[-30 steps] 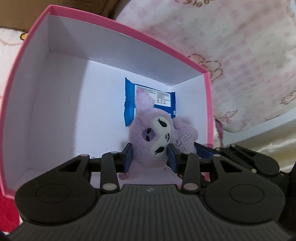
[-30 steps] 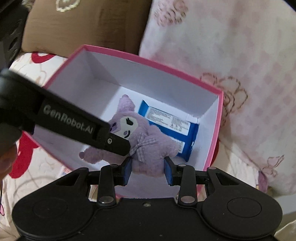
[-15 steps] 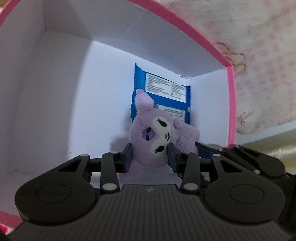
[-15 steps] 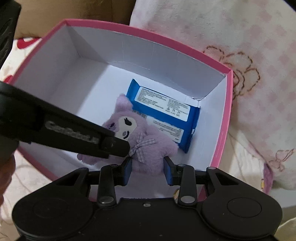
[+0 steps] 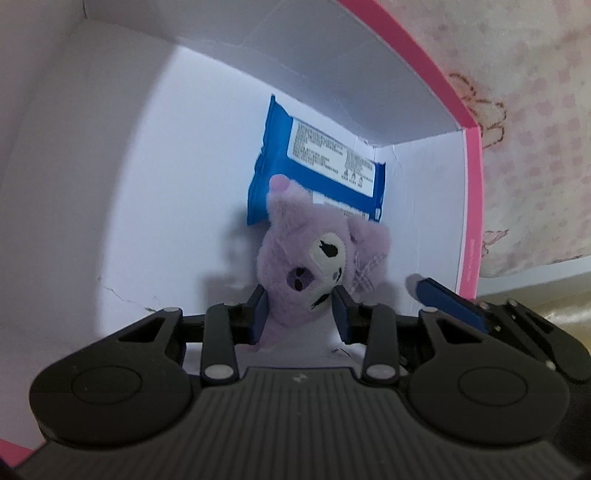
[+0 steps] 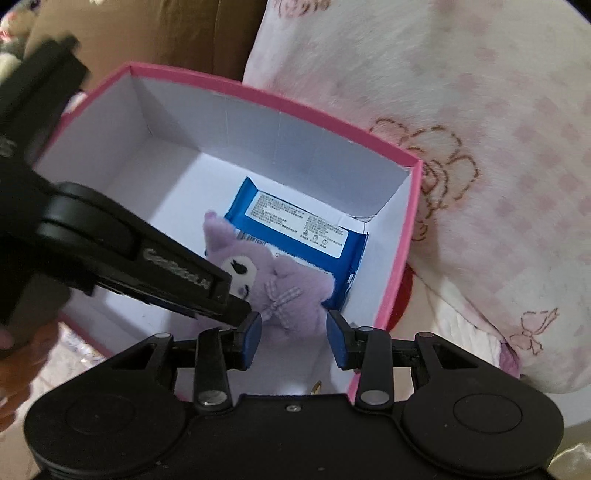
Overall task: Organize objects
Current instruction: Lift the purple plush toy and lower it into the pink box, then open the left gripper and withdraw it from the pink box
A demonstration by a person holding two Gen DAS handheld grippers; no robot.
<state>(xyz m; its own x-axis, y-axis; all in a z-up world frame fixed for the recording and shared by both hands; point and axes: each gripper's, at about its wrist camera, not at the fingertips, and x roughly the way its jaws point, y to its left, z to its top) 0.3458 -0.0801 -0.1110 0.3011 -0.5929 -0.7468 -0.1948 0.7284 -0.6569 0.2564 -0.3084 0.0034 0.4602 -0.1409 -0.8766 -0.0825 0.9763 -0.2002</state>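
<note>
A purple plush toy (image 5: 295, 251) lies in a pink box (image 5: 469, 184) with white inner walls, partly on top of a blue packet (image 5: 325, 166). My left gripper (image 5: 300, 312) reaches down into the box. Its jaws are closing, and the blue pads press on the plush's head. In the right wrist view, the plush (image 6: 291, 291) has its body just beyond my right gripper (image 6: 294, 336). Those jaws are opening, and small gaps show beside the pads. The left gripper's black finger (image 6: 166, 266) crosses the box (image 6: 295, 107) from the left, above the packet (image 6: 295, 218).
A pink checked quilt (image 6: 461, 147) bulges against the box's far and right sides. A brown cushion (image 6: 166, 33) lies behind the box. The box floor left of the plush is bare white. A hand shows at the left edge (image 6: 7, 332).
The left gripper sank deeper into the box with the plush's head, and its pads narrowed. The right gripper's pads spread off the plush's body.
</note>
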